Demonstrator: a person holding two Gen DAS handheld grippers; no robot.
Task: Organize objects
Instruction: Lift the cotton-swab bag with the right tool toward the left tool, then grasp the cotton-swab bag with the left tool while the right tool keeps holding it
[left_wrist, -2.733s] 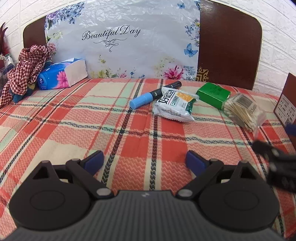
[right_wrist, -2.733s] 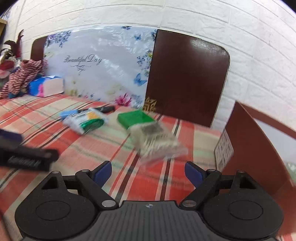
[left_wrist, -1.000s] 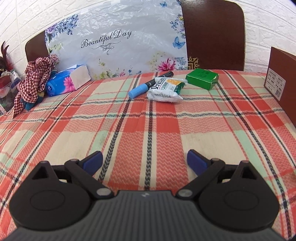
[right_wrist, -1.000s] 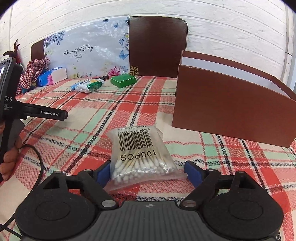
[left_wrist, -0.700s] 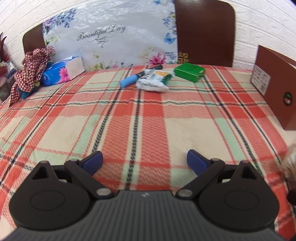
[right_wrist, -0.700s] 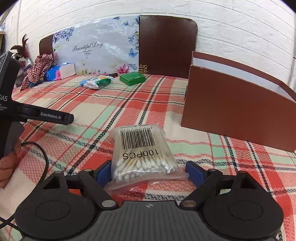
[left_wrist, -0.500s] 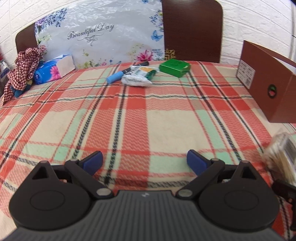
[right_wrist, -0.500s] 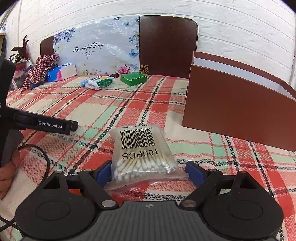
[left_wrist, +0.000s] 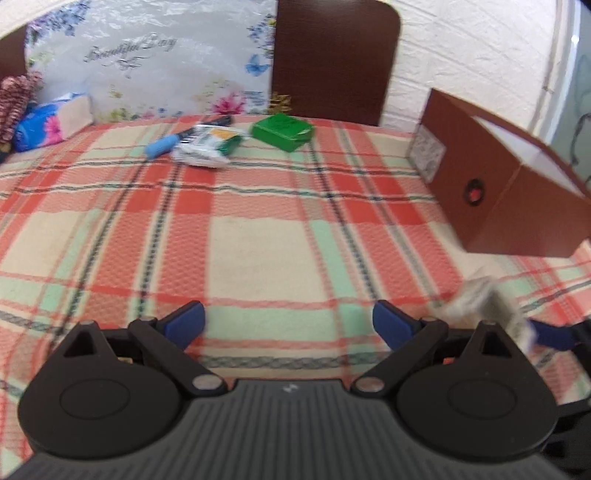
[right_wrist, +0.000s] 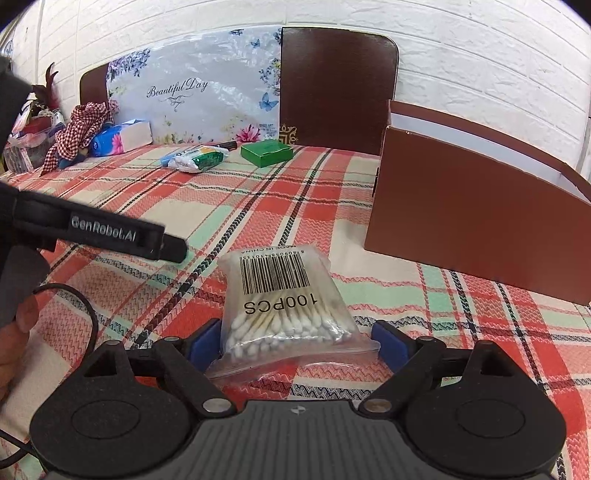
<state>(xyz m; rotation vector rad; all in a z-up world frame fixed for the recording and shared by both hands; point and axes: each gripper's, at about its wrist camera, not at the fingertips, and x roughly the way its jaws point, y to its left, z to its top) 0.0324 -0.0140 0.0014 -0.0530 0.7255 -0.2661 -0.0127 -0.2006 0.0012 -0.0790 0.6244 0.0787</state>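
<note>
Cotton-swab bag (right_wrist: 284, 310) lies on plaid tablecloth (right_wrist: 332, 192), white-brick room; both fingers apart.

Bright, even daylight in both views; shadows soft, faint under brown box (right_wrist: 476, 236). Left wrist view smeared by motion blur: plaid cloth (left_wrist: 258, 236) soft, cotton swab bag (left_wrist: 484, 306) streaked. Right wrist view sharp; barcode print legible. Mild glare on floral plastic sheet (right_wrist: 199, 99). Fisheye bends brick wall (right_wrist: 480, 55); dark corners.
</note>
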